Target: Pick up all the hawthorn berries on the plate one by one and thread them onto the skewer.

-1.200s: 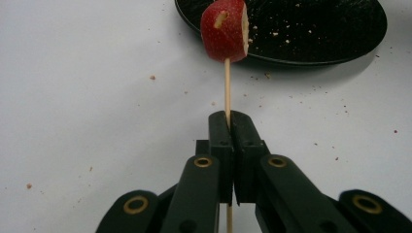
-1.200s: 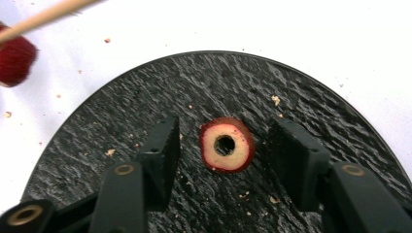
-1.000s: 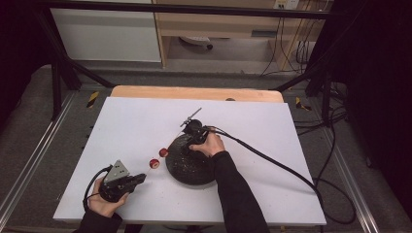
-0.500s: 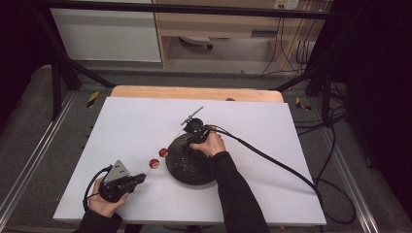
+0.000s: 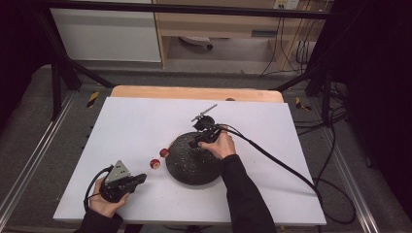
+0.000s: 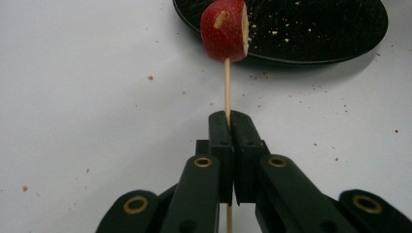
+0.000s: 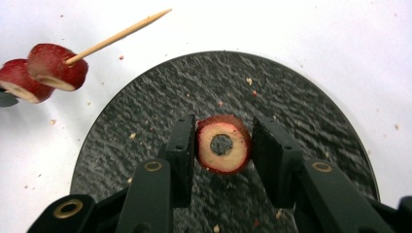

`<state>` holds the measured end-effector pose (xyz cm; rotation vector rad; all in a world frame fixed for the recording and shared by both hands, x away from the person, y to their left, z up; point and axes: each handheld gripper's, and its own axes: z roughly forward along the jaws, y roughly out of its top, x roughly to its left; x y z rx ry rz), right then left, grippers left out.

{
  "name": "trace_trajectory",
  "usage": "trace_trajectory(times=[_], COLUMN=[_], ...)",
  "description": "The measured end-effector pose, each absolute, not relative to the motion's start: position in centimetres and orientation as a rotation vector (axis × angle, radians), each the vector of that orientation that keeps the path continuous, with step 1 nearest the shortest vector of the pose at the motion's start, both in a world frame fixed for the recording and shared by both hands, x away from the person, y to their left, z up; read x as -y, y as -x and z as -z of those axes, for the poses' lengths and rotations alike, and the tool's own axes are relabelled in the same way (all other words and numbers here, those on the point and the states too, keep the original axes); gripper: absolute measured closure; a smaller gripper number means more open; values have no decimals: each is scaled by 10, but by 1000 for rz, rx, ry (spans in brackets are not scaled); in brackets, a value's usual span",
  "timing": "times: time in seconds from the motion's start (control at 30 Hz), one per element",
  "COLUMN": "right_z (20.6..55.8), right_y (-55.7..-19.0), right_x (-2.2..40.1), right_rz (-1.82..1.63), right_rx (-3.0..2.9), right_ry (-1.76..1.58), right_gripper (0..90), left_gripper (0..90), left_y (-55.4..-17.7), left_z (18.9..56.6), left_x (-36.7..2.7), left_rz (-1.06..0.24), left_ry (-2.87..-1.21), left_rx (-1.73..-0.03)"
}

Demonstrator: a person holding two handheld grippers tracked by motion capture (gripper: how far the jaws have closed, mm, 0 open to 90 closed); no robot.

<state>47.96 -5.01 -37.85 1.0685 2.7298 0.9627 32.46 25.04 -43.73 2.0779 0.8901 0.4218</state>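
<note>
My left gripper (image 6: 228, 116) is shut on a thin wooden skewer (image 6: 227, 87) that carries a red fruit slice (image 6: 225, 30). In the high view this gripper (image 5: 143, 178) lies at the table's front left, and two slices (image 5: 154, 163) sit on the skewer just left of the black plate (image 5: 192, 167). My right gripper (image 7: 224, 121) hovers over the plate (image 7: 291, 121), shut on a cored red-skinned slice (image 7: 223, 150) that faces the camera. The skewer's pointed tip (image 7: 121, 31) and its two slices (image 7: 57, 65) lie to that gripper's upper left.
The plate rests mid-table on a white sheet (image 5: 272, 126) with a wooden edge (image 5: 194, 92) behind it. Crumbs dot the plate and the sheet. The right gripper's cable (image 5: 282, 165) trails off to the right. Shelving and loose cables stand beyond the table.
My right gripper has drifted a little to the right and risen over the plate with the cored slice in it. The left gripper and skewer have stayed put.
</note>
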Motion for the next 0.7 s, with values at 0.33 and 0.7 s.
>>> trace_trajectory(times=[0.33, 0.7], right_z=[380, 397], right_y=[-459, -433], right_x=[77, 107], right_rz=[-1136, -1456], right_rx=[-2635, -2423], right_ry=[-1134, -1260], right_gripper=[622, 623], left_gripper=[884, 884], left_y=[-323, -320], left_z=[436, 437], left_x=[-244, -225], left_rz=[-430, -428], left_ry=[-2065, -2066], left_rx=[-884, -874])
